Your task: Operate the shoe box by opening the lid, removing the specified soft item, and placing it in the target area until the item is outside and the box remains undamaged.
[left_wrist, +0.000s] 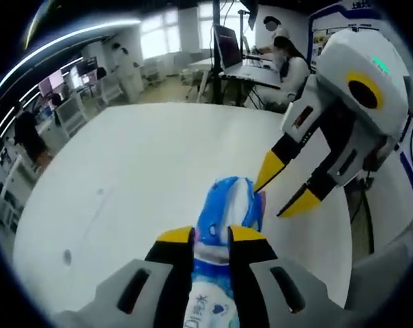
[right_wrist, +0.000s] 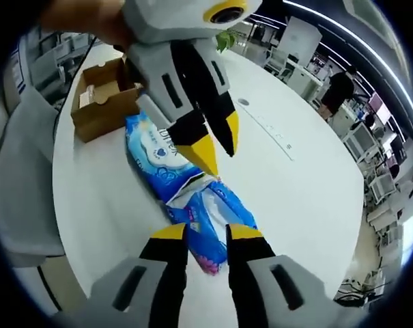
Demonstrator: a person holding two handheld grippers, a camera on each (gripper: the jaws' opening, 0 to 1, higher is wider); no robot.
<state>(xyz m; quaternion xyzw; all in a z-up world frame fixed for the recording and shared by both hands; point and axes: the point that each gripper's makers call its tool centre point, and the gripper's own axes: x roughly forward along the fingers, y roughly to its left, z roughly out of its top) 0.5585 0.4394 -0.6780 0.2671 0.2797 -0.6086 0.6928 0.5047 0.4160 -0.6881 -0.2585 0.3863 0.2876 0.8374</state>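
Observation:
A blue soft tissue pack [left_wrist: 226,208] fills the gap between my left gripper's [left_wrist: 211,236] jaws, which are shut on it over the white table [left_wrist: 138,171]. My right gripper [left_wrist: 281,195] comes in from the right, open, its upper tip close to the pack's far end. In the right gripper view the pack [right_wrist: 192,198] lies lengthwise, one end between my right gripper's [right_wrist: 206,232] parted jaws, and the left gripper [right_wrist: 215,142] reaches down onto its middle. The cardboard shoe box [right_wrist: 100,102] stands open behind it.
The white table [right_wrist: 295,178] stretches wide to the right of the pack. Desks with monitors and a seated person [left_wrist: 288,61] stand beyond its far edge. Another person [right_wrist: 336,89] stands among desks at the back.

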